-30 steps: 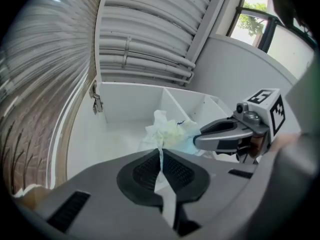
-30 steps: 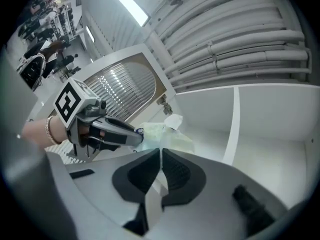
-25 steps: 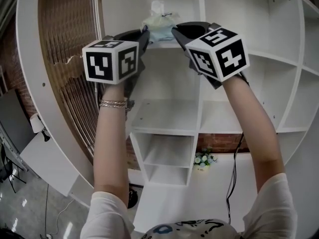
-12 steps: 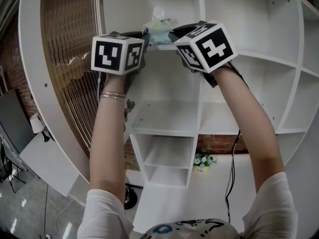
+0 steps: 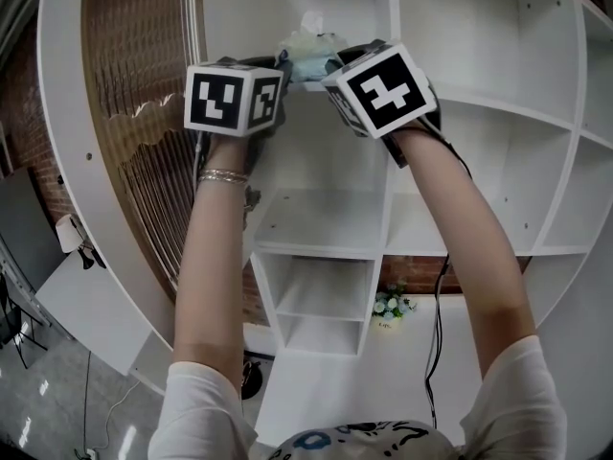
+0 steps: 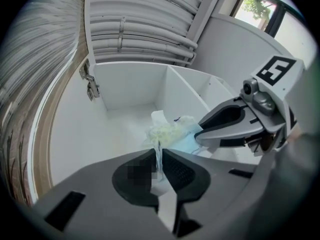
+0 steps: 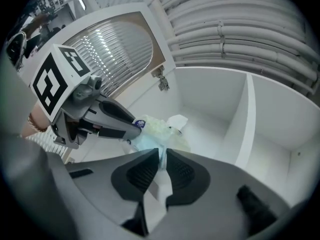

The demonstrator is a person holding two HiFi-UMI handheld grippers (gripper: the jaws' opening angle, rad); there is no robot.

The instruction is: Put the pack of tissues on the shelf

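The pack of tissues [image 5: 308, 53], pale green and blue with a white tissue sticking up, is held at the front edge of the top shelf compartment [image 5: 287, 8]. My left gripper [image 5: 275, 73] is shut on the wrapper's left end, and my right gripper [image 5: 335, 69] is shut on its right end. In the left gripper view the pack [image 6: 172, 131] bulges just beyond the nipped jaws, with the right gripper [image 6: 200, 136] touching it from the right. From the right gripper view the pack [image 7: 157, 131] lies ahead of the jaws, the left gripper [image 7: 131, 131] at its left.
The white shelf unit [image 5: 388, 190] has several open compartments below and to the right. A curved ribbed door [image 5: 139, 132] stands open at the left, its hinge [image 6: 90, 81] on the compartment's left wall. A vertical divider [image 7: 245, 119] bounds the compartment on the right.
Both grippers have risen in the head view and drawn closer together, carrying the pack up to the top compartment's edge.
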